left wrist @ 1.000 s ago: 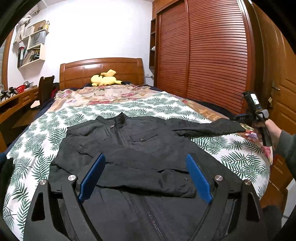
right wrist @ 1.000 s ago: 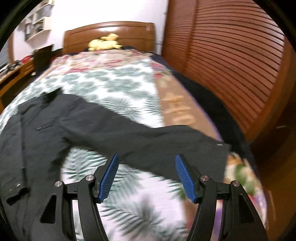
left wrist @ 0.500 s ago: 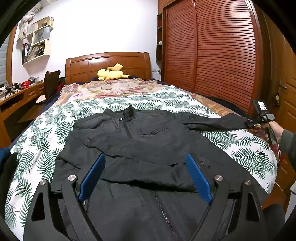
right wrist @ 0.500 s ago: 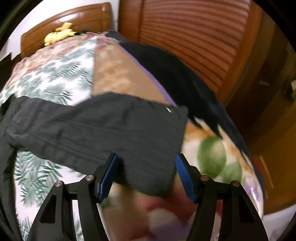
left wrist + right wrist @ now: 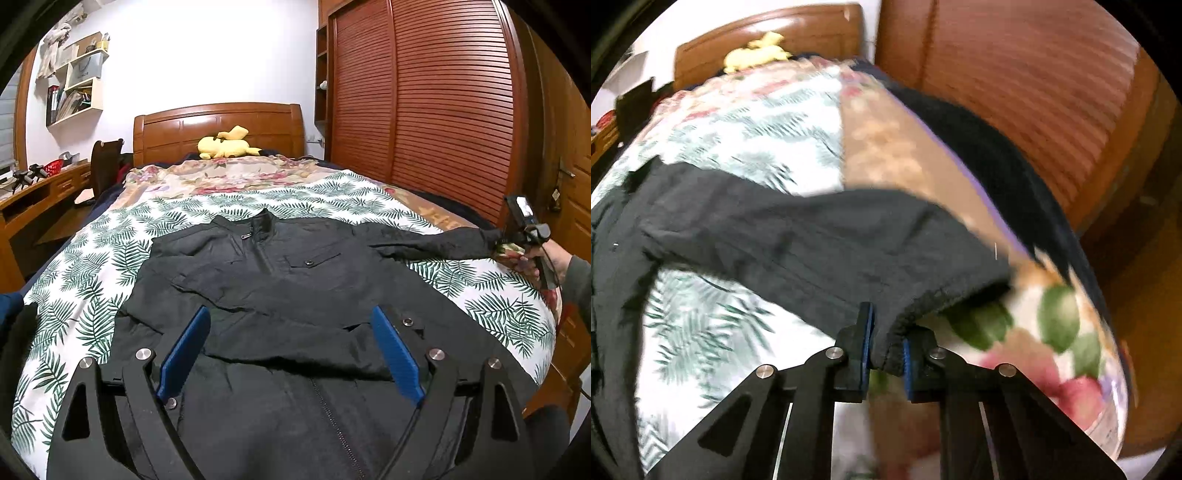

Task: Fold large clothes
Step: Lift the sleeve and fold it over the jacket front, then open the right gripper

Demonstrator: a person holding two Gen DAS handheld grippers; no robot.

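Black jacket spread front-up on bed. Left gripper wide, above hem. Right gripper pinched on sleeve cuff at bed edge. Plush by headboard, wardrobe alongside.

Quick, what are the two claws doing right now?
Left claw: open, holding nothing, above the black jacket.
Right claw: closed on the sleeve cuff of the jacket.
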